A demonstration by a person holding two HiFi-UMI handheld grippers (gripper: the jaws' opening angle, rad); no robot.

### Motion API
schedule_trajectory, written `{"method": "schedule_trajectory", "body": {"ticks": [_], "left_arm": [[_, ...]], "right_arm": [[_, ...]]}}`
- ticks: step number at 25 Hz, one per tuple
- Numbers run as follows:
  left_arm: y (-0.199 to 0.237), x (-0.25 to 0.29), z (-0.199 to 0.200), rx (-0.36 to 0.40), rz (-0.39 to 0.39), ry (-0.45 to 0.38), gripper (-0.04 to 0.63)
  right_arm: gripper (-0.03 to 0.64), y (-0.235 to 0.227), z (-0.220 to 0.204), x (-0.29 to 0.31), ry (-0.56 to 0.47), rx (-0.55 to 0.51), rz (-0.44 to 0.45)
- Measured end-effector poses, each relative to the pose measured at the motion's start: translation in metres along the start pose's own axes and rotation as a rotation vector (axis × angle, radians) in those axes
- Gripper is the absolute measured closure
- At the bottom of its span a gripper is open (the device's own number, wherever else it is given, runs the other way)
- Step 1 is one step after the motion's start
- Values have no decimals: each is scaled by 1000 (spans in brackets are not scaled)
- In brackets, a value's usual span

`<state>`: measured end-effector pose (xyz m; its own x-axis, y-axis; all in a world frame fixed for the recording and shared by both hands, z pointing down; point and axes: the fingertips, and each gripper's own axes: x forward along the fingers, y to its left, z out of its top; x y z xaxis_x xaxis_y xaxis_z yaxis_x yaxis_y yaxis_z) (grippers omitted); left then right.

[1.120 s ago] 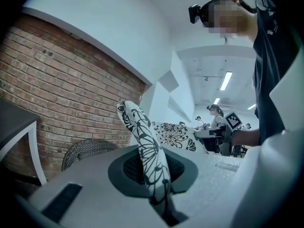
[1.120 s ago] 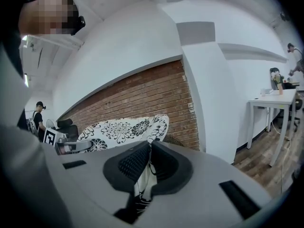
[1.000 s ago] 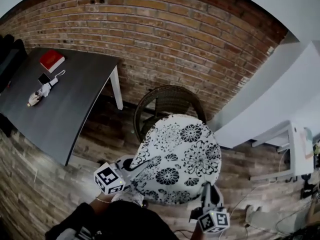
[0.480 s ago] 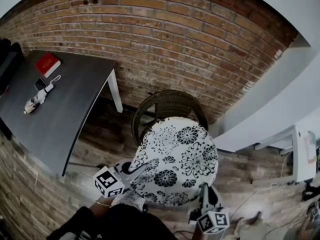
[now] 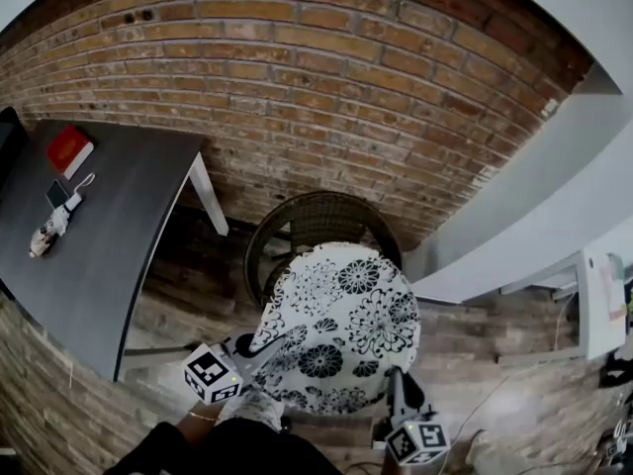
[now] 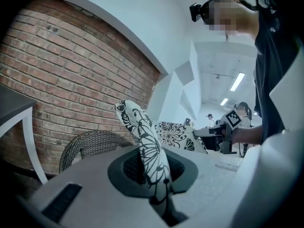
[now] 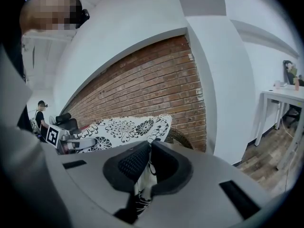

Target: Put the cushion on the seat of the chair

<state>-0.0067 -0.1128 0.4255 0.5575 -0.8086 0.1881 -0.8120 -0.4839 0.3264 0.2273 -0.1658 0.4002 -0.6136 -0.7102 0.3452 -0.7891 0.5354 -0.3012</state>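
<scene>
A round white cushion (image 5: 341,330) with a black flower print hangs in the air in front of me, covering most of the seat of a dark wicker chair (image 5: 326,216) that stands against the brick wall. My left gripper (image 5: 247,349) is shut on the cushion's near left edge (image 6: 152,160). On the near right edge (image 7: 142,194) my right gripper (image 5: 398,394) is shut as well. In the left gripper view the chair back (image 6: 90,148) shows to the left of the cushion. The right gripper view has the chair's rim (image 7: 183,137) just beyond the cushion (image 7: 123,129).
A dark table (image 5: 89,236) with a white leg stands left of the chair and carries a red book (image 5: 67,149) and small items. A white desk (image 5: 584,305) is at the right. The brick wall (image 5: 326,87) runs close behind the chair.
Both grippers have carried the cushion forward and a little down toward the chair, and the chair has come closer in the head view. The grips are unchanged.
</scene>
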Motion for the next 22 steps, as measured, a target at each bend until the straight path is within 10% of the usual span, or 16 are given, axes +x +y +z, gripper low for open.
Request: {"method": "schedule_trajectory", "body": {"ticks": [22], "left_arm": [[91, 65, -16, -90, -44, 84, 583]], "right_arm": [[600, -33, -5, 100, 150, -57, -73]]}}
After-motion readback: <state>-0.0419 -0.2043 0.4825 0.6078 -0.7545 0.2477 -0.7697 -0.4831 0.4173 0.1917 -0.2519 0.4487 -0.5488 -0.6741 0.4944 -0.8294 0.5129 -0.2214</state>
